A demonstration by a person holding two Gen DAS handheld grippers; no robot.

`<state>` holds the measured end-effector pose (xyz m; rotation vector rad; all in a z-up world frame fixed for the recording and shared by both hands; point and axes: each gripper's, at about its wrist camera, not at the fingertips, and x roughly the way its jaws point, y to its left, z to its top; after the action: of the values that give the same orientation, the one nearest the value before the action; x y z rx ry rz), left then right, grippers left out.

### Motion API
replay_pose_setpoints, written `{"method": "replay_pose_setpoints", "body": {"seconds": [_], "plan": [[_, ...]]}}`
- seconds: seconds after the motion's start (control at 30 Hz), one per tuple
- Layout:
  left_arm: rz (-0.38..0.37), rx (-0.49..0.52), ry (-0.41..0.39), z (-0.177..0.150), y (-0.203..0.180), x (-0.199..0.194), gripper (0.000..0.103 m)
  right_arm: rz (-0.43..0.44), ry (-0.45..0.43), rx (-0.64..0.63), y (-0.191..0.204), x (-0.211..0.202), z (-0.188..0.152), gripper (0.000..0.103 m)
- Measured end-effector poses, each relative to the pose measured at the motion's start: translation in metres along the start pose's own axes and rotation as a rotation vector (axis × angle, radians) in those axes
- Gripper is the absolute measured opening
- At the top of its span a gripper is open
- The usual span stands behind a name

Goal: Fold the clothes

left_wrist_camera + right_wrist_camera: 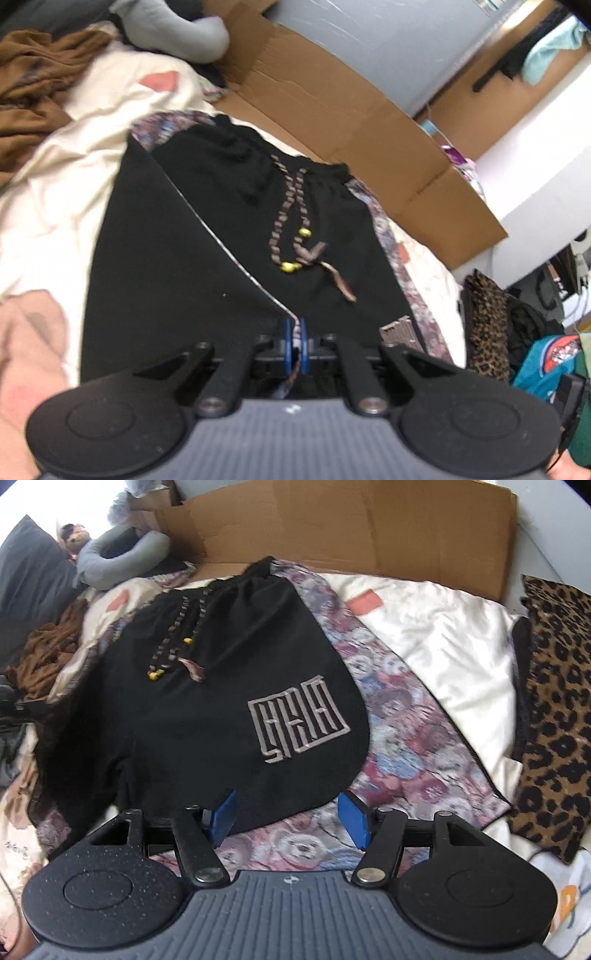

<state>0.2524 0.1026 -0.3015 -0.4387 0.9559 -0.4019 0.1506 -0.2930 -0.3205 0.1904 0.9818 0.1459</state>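
Black shorts (192,709) with beaded drawstring and grey emblem lie half-folded on the bed.

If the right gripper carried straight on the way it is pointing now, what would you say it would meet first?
Most likely the hem of the black shorts, which lies just ahead between the right gripper and its open blue fingers, resting on the bear-print fabric. Depth is hard to judge here, so it could touch that fabric first.
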Motion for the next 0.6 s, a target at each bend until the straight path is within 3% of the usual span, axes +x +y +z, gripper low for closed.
{"method": "replay_pose_setpoints", "body": {"seconds": [0.6], "plan": [[-0.176, 0.03, 0.087, -0.004, -0.071, 0.061, 0.005, 0.153, -0.059, -0.071, 0.036, -0.006, 0.026, 0.067]]}}
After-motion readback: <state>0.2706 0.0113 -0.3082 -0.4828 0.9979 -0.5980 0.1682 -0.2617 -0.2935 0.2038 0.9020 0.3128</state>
